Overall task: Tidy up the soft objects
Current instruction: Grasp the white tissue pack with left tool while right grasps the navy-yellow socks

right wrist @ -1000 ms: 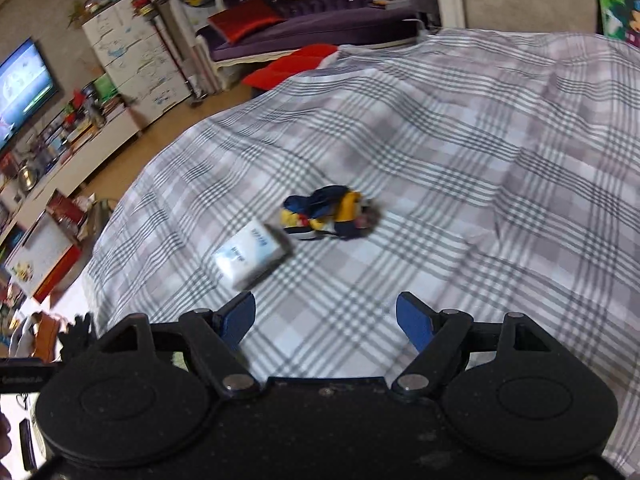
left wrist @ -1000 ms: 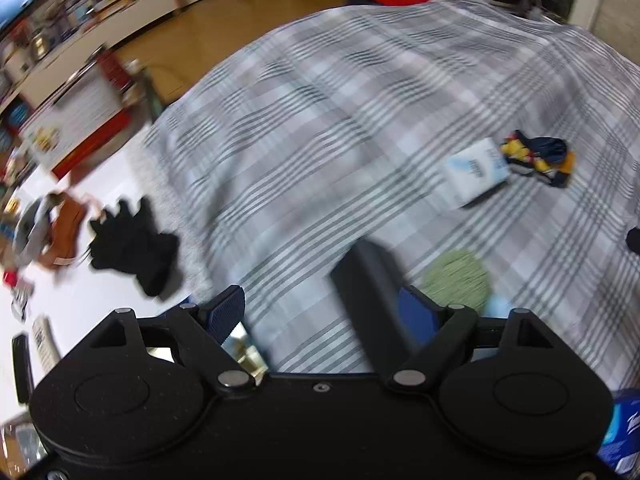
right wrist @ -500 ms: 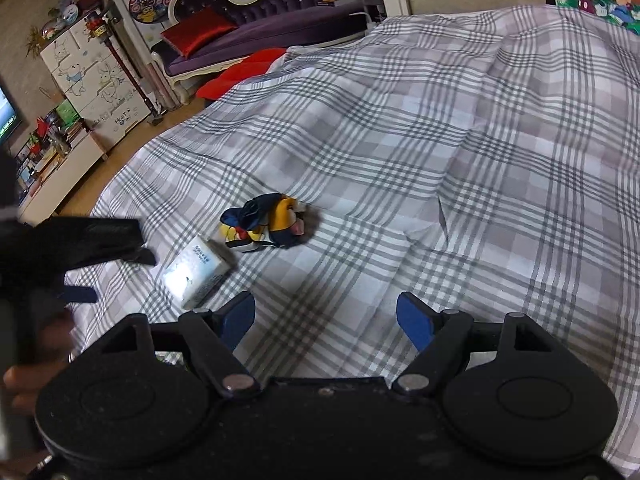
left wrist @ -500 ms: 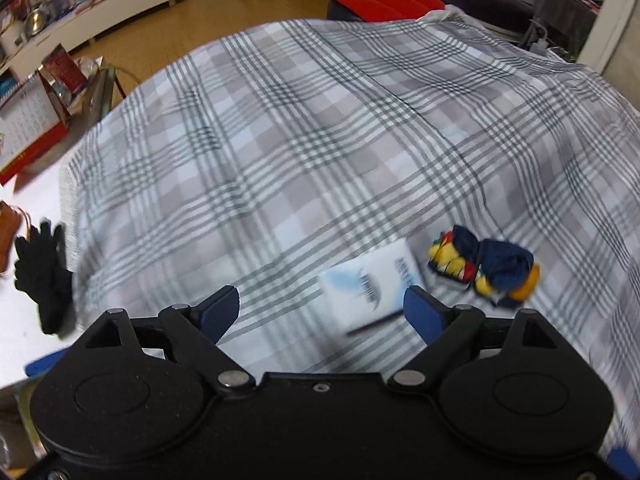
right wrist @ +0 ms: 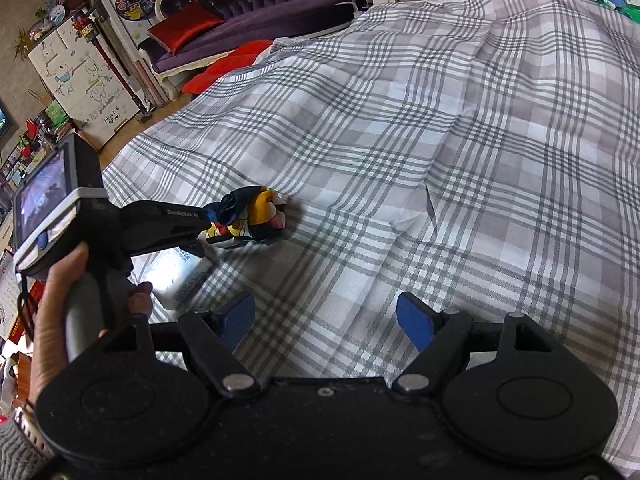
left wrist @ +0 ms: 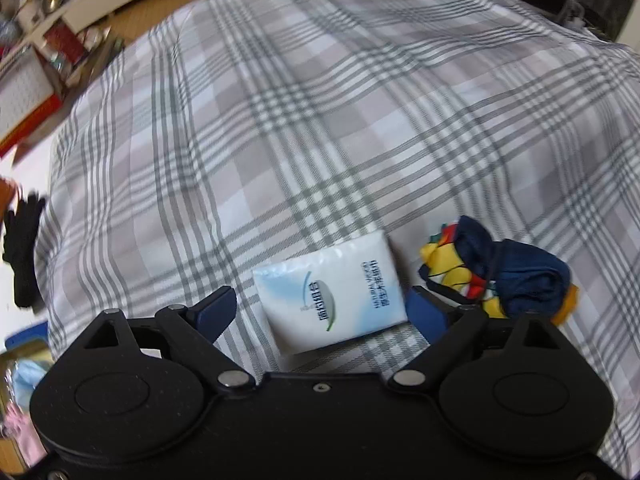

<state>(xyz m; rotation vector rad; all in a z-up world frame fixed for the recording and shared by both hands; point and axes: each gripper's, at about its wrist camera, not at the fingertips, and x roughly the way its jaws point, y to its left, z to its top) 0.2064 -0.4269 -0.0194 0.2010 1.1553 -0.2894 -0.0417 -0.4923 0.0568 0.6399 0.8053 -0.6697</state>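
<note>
A white and blue tissue pack (left wrist: pixel 334 294) lies on the plaid bedspread (left wrist: pixel 320 120). My left gripper (left wrist: pixel 324 312) is open, its blue fingers on either side of the pack's near end. A rolled navy, yellow and red cloth bundle (left wrist: pixel 508 270) lies just right of the pack. In the right wrist view the left gripper (right wrist: pixel 192 236) hovers over the tissue pack (right wrist: pixel 180 276), next to the bundle (right wrist: pixel 248 222). My right gripper (right wrist: pixel 326 318) is open and empty above bare bedspread (right wrist: pixel 440 160).
A black glove (left wrist: pixel 22 248) lies off the bed's left edge on a white surface. A purple sofa with a red cushion (right wrist: pixel 184 26) and a red pillow (right wrist: pixel 228 66) stand beyond the bed. Cluttered shelves (left wrist: pixel 60 20) line the far left.
My left gripper has swung from the bed's left edge to the tissue pack and come down around it. The right gripper has turned slightly right and stays open.
</note>
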